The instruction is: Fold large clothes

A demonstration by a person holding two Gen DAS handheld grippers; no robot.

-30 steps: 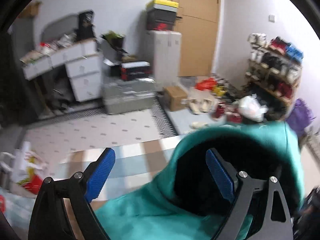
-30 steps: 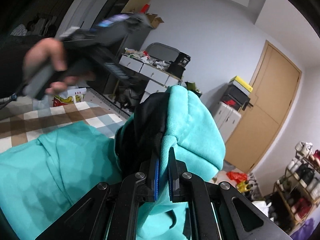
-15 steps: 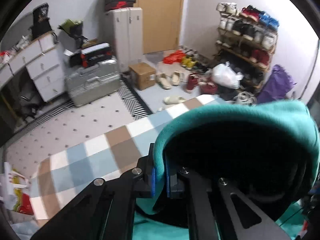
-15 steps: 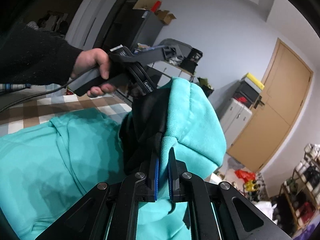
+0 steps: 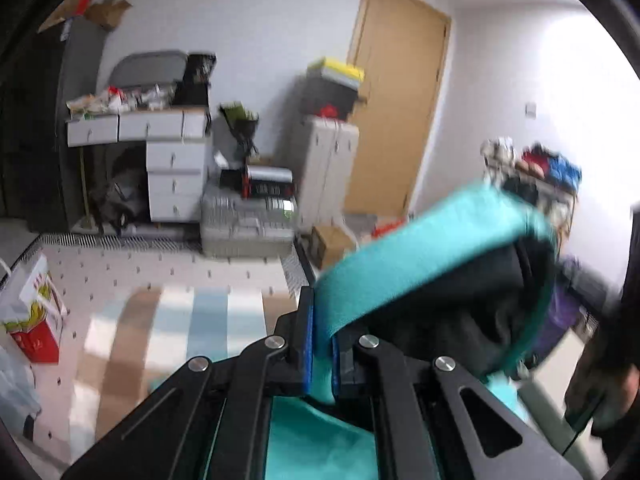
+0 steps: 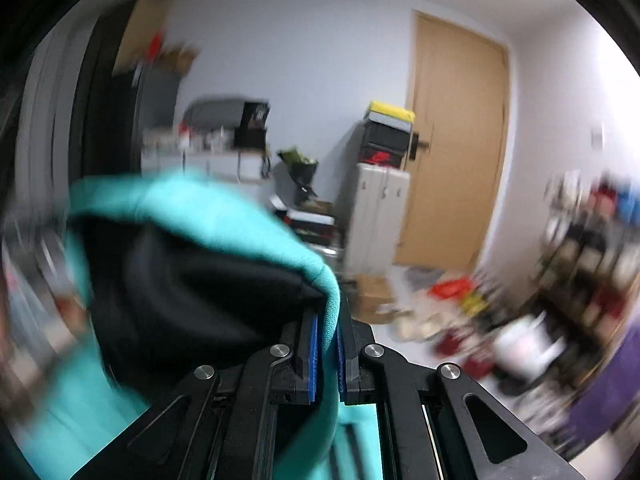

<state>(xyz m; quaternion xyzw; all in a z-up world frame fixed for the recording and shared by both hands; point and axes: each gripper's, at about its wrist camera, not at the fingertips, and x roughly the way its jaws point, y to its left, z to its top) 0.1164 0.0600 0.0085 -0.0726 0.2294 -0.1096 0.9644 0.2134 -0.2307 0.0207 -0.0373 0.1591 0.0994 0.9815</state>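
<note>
The left gripper (image 5: 322, 344) is clamped on the teal rim of the hoodie (image 5: 432, 236), its blue pads (image 5: 307, 344) pressing the cloth from both sides with no gap showing. The right gripper (image 6: 325, 354) is likewise closed tight on another part of the same rim, teal fabric (image 6: 224, 216) pinched between its pads (image 6: 313, 356). Between the two grips the hood opening hangs lifted in the air, its black lining (image 5: 452, 296) facing the cameras; more of the teal body lies low under both grippers. In the left view a dark-sleeved hand (image 5: 604, 384) shows at the right edge, blurred.

Just past the hoodie lies a checked cloth (image 5: 176, 332) in brown, white and pale blue. Beyond it is a white dotted floor (image 5: 160, 268), with a red and white bag (image 5: 36, 320) at the left edge. Further back stand a grey hard case (image 5: 244, 220), a small cardboard box (image 5: 332, 240), a white desk with drawers (image 5: 160, 152) covered in clutter, and a pale cabinet (image 5: 328, 168) topped with stacked boxes. A shoe rack (image 6: 592, 240) fills the right side, blurred, with loose shoes on the floor before it. At the back is a tan door (image 5: 396, 108) in a white wall
</note>
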